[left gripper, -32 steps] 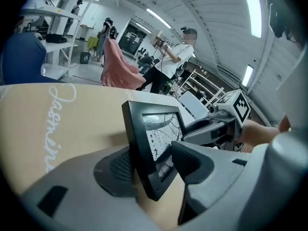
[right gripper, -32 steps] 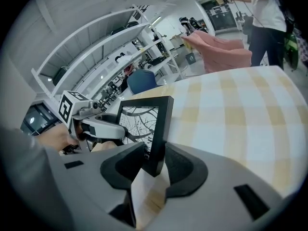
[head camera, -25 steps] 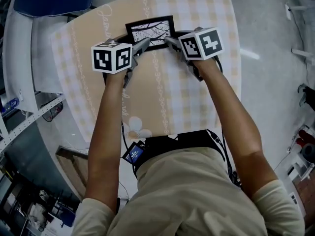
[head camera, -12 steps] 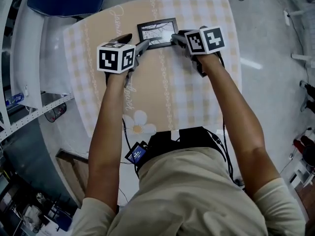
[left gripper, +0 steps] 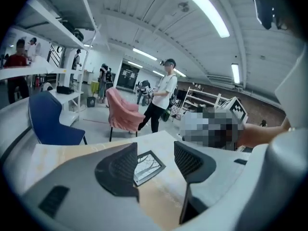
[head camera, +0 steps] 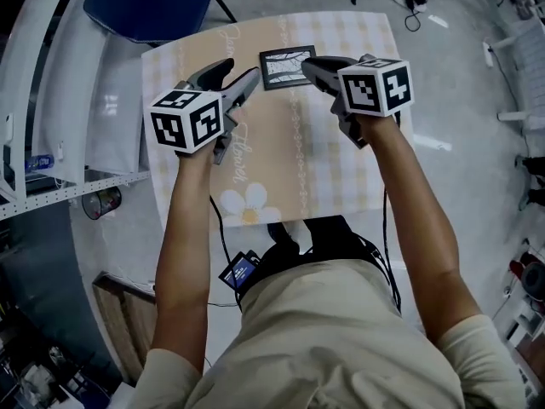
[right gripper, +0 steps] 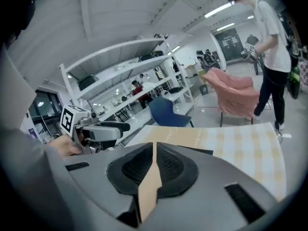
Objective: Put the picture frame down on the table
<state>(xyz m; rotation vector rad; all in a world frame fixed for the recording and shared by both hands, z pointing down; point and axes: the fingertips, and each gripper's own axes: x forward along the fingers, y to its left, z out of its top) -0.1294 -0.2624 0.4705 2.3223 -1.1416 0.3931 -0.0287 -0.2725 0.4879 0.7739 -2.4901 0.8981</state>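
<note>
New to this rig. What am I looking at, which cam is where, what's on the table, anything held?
There is no robot. A person holds handheld tongs in each hand. The head view comes from a camera on the person's head, looking down. The left and right gripper views come from cameras riding on each set of tongs. On the table one picture frame lies flat. The left tongs are open and the right tongs are shut. Neither holds anything.
</note>
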